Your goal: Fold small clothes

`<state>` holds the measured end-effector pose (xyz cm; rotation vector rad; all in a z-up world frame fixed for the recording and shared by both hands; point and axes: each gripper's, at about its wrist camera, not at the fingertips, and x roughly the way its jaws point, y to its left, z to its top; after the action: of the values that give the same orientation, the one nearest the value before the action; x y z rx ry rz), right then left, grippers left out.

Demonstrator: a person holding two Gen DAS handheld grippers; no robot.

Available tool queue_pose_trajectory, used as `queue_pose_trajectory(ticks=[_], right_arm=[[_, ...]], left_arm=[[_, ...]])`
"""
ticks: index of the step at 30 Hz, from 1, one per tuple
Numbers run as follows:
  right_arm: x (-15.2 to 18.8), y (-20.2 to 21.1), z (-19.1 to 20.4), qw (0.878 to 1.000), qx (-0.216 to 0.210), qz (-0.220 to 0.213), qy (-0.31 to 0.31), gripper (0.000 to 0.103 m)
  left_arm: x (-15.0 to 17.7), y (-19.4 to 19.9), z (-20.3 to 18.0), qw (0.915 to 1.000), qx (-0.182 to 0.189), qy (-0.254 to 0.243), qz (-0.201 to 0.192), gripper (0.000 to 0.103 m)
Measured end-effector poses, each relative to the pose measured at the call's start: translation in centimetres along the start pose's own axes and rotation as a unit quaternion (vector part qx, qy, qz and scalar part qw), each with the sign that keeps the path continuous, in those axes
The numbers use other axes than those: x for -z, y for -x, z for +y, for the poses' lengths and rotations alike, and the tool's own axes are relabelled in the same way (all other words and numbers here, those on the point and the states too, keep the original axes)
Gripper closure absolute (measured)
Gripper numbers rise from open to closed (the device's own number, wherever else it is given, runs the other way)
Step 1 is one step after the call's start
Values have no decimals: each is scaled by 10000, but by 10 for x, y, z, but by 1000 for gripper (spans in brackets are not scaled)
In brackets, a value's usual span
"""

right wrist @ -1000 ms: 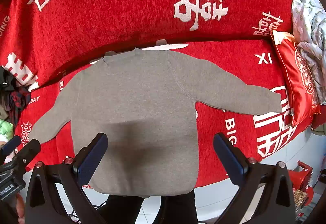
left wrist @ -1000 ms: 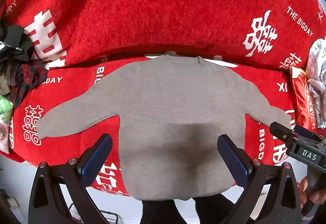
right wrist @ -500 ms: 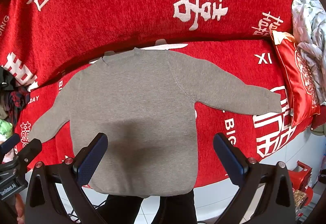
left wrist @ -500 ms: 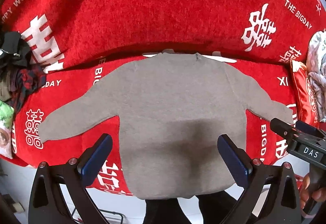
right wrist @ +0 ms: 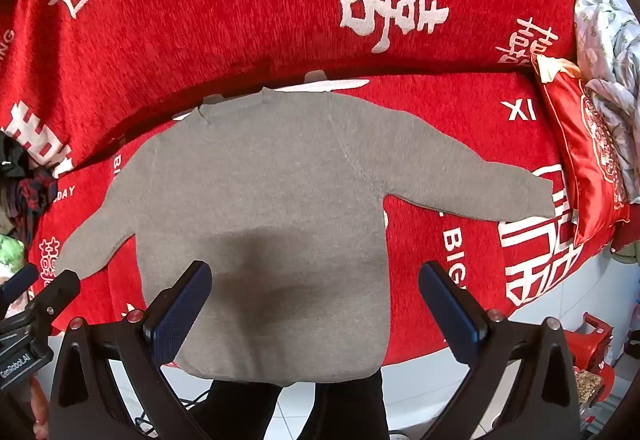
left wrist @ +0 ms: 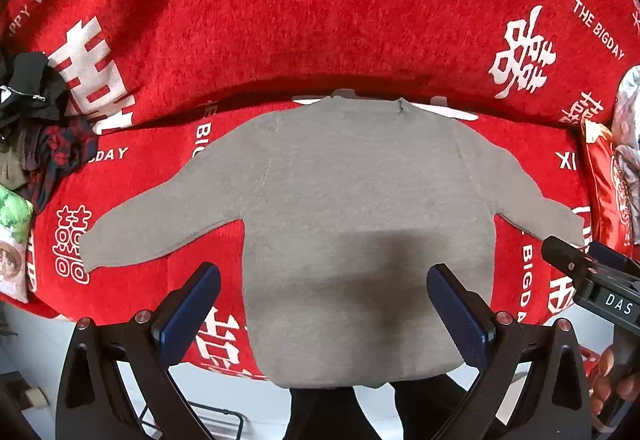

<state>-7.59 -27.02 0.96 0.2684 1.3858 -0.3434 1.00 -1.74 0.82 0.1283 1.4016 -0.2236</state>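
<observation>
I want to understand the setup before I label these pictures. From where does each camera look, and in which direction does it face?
Left wrist: sits on the left gripper, looks forward and down at the grey sweater; its open fingers, the other gripper and a hand show.
Right wrist: sits on the right gripper, same direction; its open fingers show.
Both share the sweater, spread flat on the red cover.
</observation>
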Motion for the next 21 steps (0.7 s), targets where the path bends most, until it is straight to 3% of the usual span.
queue_pose_trajectory(ticks=[21], right_arm=[[6,-11,-3,10000,-52,28,-34,0]], left_arm=[[4,-9,6,9997,-245,-2,-10,0]])
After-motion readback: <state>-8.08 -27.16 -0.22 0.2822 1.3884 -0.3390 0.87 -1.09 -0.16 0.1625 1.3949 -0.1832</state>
